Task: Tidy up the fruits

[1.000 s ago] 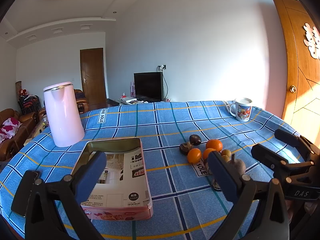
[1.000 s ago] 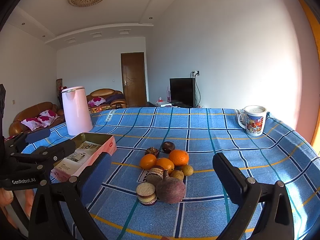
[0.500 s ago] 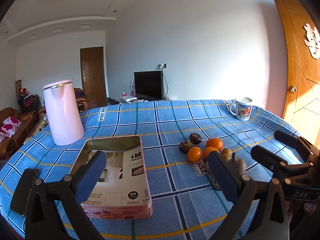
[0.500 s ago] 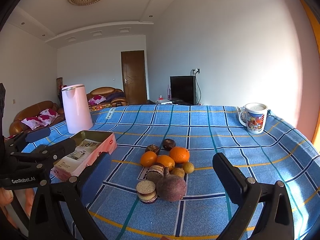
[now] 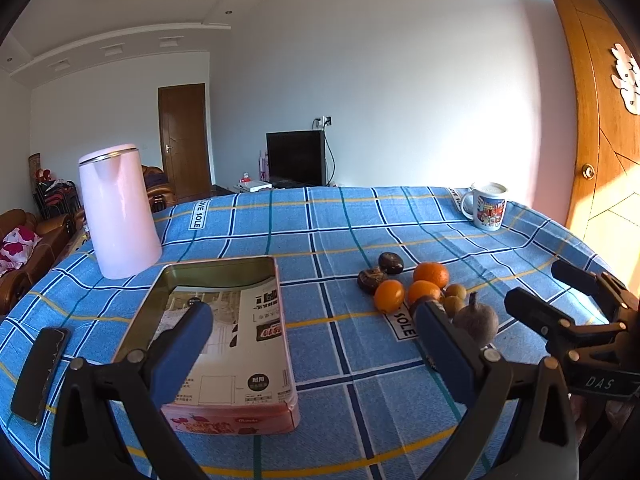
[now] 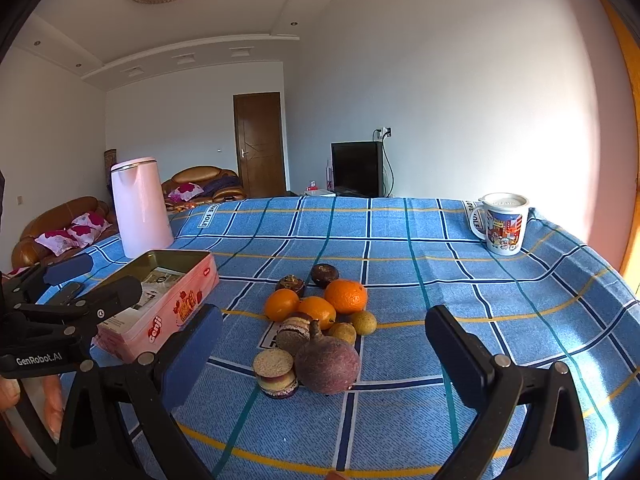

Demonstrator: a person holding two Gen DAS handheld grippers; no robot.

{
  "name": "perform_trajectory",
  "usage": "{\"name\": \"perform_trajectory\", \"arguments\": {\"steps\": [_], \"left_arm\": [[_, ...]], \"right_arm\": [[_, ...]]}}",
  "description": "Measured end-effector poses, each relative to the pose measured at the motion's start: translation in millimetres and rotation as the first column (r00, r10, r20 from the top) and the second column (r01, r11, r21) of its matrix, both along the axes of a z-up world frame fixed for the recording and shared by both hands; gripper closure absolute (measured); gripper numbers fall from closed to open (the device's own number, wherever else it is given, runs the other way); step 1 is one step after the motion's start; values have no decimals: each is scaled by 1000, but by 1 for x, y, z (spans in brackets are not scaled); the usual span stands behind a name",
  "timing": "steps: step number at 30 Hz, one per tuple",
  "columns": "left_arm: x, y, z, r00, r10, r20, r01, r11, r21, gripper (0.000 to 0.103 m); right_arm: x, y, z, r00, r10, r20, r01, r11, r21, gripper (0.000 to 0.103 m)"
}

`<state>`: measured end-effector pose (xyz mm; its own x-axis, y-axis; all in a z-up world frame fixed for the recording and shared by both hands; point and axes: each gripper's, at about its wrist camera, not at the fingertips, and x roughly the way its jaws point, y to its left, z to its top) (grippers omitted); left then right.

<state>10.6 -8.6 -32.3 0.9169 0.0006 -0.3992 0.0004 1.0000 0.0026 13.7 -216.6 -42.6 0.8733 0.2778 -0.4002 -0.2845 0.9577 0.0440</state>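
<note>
A heap of fruit lies on the blue checked tablecloth (image 6: 400, 240): three oranges (image 6: 345, 296), a large purple fruit (image 6: 327, 365), small yellow-green fruits (image 6: 363, 322), dark brown ones (image 6: 324, 275) and cut pieces (image 6: 275, 372). The heap also shows in the left wrist view (image 5: 430, 276). An open pink tin (image 5: 224, 332) with printed paper inside sits left of the heap. My right gripper (image 6: 324, 344) is open and empty, just before the heap. My left gripper (image 5: 312, 332) is open and empty, between tin and fruit.
A pink kettle (image 5: 118, 212) stands at the back left. A printed mug (image 6: 502, 224) stands at the back right. A dark phone (image 5: 40, 372) lies at the table's left edge. Sofas (image 6: 60, 224) and a wooden door (image 5: 600, 140) lie beyond the table.
Both grippers have edged slightly forward and lower toward the table; the tin and fruit appear a little nearer. Nothing was taken hold of or moved.
</note>
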Motion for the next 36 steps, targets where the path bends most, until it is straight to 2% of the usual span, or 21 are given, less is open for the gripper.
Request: {"name": "perform_trajectory", "arguments": {"steps": [9, 14, 18, 24, 26, 27, 30, 36], "left_arm": [[9, -6, -17, 998, -37, -44, 36, 999, -16, 0], [12, -14, -25, 994, -85, -71, 83, 996, -31, 0], [14, -20, -26, 989, -120, -83, 116, 992, -51, 0], [18, -34, -31, 980, -170, -106, 166, 985, -48, 2], [19, -39, -32, 975, -189, -114, 185, 982, -48, 5], [19, -42, -32, 973, -195, -120, 191, 981, -42, 6], [23, -52, -33, 967, -217, -130, 215, 976, -31, 7], [41, -78, -39, 939, -282, -194, 284, 959, -17, 18]], "right_arm": [[16, -14, -20, 997, -28, -65, 28, 1000, 1, 1], [24, -9, -31, 992, -16, -121, 12, 999, -36, 2], [35, -9, -41, 983, -4, -183, -2, 999, -35, 21], [55, -9, -51, 952, 68, -300, -65, 998, 19, 29], [57, -12, -51, 943, 111, -314, -92, 993, 76, 38], [56, -13, -52, 937, 147, -318, -115, 986, 116, 50], [49, -18, -53, 946, 138, -293, -103, 986, 134, 52], [41, -39, -44, 968, 83, -236, -50, 988, 145, 52]]}}
